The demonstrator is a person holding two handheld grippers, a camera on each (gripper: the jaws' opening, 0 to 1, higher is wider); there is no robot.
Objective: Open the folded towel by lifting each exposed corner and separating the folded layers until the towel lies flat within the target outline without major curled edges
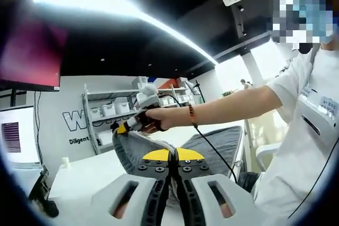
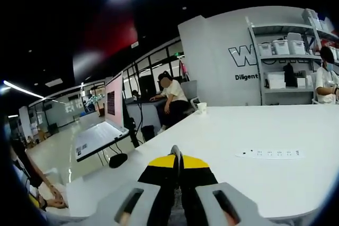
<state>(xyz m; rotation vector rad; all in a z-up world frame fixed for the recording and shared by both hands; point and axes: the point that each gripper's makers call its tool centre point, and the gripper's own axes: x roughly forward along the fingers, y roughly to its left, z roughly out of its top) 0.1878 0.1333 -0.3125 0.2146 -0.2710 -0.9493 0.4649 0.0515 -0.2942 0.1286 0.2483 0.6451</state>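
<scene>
The grey towel (image 1: 217, 144) hangs lifted over the white table (image 1: 85, 175), stretched between the two grippers. My left gripper (image 1: 173, 155) has its yellow-tipped jaws pressed together on a towel edge; grey cloth shows between them lower down. The right gripper (image 1: 125, 128), held in a person's hand (image 1: 156, 117), pinches the towel's far upper corner. In the right gripper view my right gripper (image 2: 177, 161) is shut, with a thin grey sliver of towel between its tips.
A white power strip (image 2: 270, 153) lies on the table (image 2: 238, 130), and a paper cup (image 2: 202, 107) stands farther back. An open laptop (image 2: 98, 136) sits at the table's left edge. Shelves with white bins (image 2: 286, 51) line the wall. A person (image 2: 170, 96) sits at a desk beyond.
</scene>
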